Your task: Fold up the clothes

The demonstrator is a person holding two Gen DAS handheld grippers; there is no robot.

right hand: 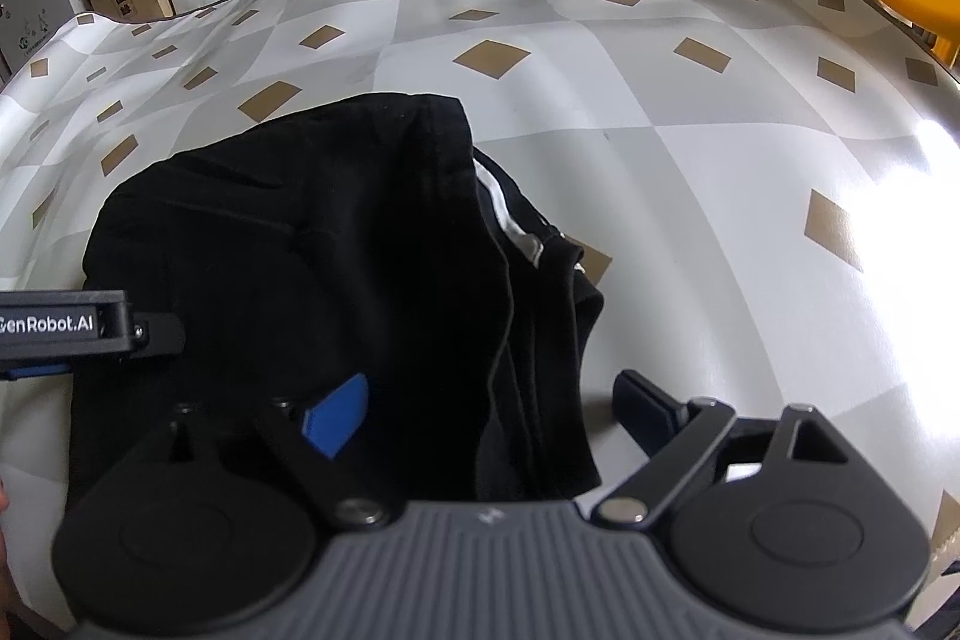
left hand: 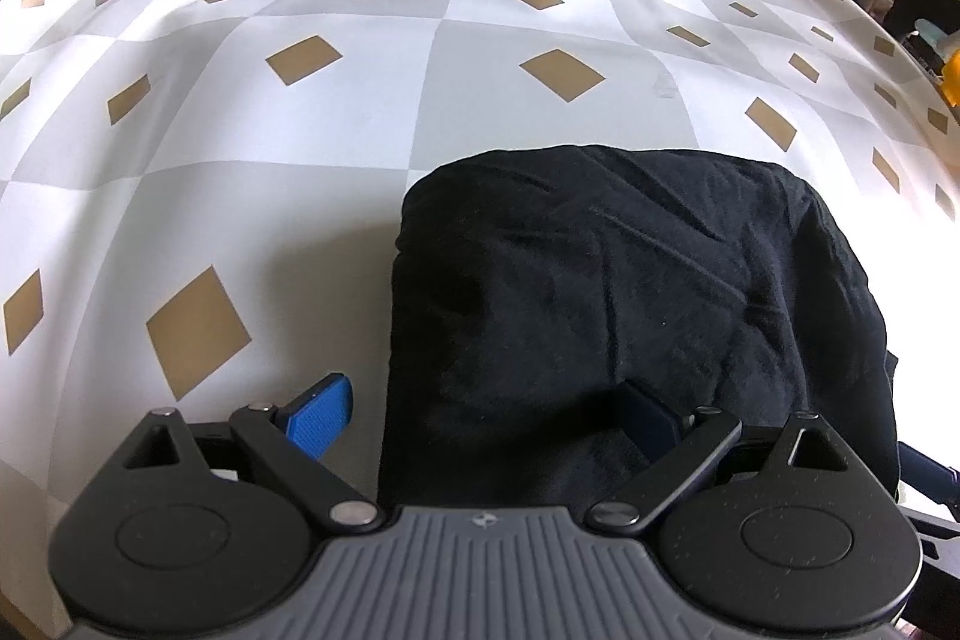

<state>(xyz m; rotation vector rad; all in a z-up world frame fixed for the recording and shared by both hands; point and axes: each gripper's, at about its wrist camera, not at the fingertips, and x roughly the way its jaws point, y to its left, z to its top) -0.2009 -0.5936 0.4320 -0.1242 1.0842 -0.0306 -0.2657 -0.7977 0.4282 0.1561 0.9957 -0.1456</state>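
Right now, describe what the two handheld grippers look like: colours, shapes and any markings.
Both match. The left gripper and right gripper each have a grey ribbed body with a small logo, two round black discs at the sides, and black linkage arms joined by silver pivot pins. Each carries textured blue finger pads. In the right wrist view, the left gripper's side shows white lettering ending "enRobot.AI".

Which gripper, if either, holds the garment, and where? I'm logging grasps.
Neither: both the left gripper and right gripper stand open astride the folded black garment's near edge.
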